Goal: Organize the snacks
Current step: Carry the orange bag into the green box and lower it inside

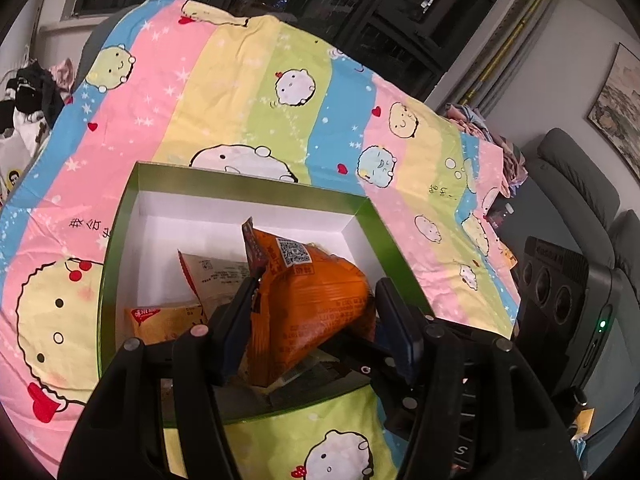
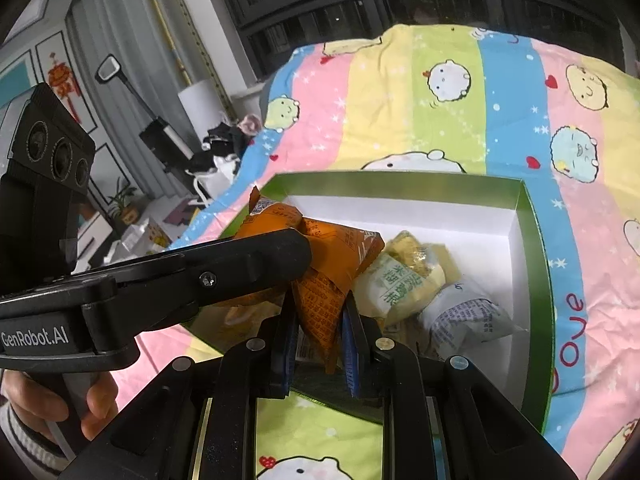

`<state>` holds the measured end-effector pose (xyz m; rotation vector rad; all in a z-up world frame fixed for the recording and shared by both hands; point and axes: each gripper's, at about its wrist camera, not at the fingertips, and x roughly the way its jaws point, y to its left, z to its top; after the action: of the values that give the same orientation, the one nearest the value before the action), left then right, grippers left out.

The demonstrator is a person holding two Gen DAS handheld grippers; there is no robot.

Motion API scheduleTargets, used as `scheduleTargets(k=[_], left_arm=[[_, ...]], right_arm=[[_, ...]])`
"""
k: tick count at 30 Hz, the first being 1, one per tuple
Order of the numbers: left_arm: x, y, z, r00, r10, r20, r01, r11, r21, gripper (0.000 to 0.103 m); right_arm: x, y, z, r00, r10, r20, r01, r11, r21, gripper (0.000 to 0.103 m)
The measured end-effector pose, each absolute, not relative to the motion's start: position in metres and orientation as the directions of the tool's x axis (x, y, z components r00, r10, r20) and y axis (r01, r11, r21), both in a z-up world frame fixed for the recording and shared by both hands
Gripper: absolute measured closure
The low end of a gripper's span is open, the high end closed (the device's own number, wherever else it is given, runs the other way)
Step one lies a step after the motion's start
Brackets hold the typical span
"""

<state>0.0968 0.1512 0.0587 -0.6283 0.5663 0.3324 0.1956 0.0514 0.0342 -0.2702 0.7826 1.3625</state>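
We see a shallow rectangular cardboard box [image 1: 368, 216], glossy green outside and matte white inside, lying on a soft cotton sheet [image 1: 248, 92] striped pink, yellow, green and blue with round cartoon faces. Over the box our left gripper [image 1: 316, 308] has its black jaws closed partway around a puffy orange foil snack packet [image 1: 316, 300], crinkled and printed with a QR code, its crimped top tilted up. In the right wrist view our right gripper [image 2: 318, 320] pinches the lower part of a similar orange packet [image 2: 320, 292] between narrow, blue-padded fingers [image 2: 290, 336], while the left tool's long black arm crosses in from the side, touching that packet's upper end.

Only the left view shows a flat beige sachet [image 1: 216, 276] and a small orange-yellow pouch [image 1: 164, 320] lying in the box. Only the right view shows the pale yellow-and-green wrapped cake [image 2: 400, 280] and a white crumpled wrapper [image 2: 468, 316], lying just beside each other on the box floor.
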Motion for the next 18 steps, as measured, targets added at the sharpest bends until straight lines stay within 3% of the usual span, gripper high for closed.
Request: scheduleTargets(k=[18], left_arm=[[0.108, 0.162, 0.040, 0.753, 0.117, -0.648, -0.497, 0.746, -0.443, 0.038]], right_arm=[[0.198, 0.066, 0.021, 0.012, 0.706, -0.708, -0.933, 0.263, 0.246, 0.081]])
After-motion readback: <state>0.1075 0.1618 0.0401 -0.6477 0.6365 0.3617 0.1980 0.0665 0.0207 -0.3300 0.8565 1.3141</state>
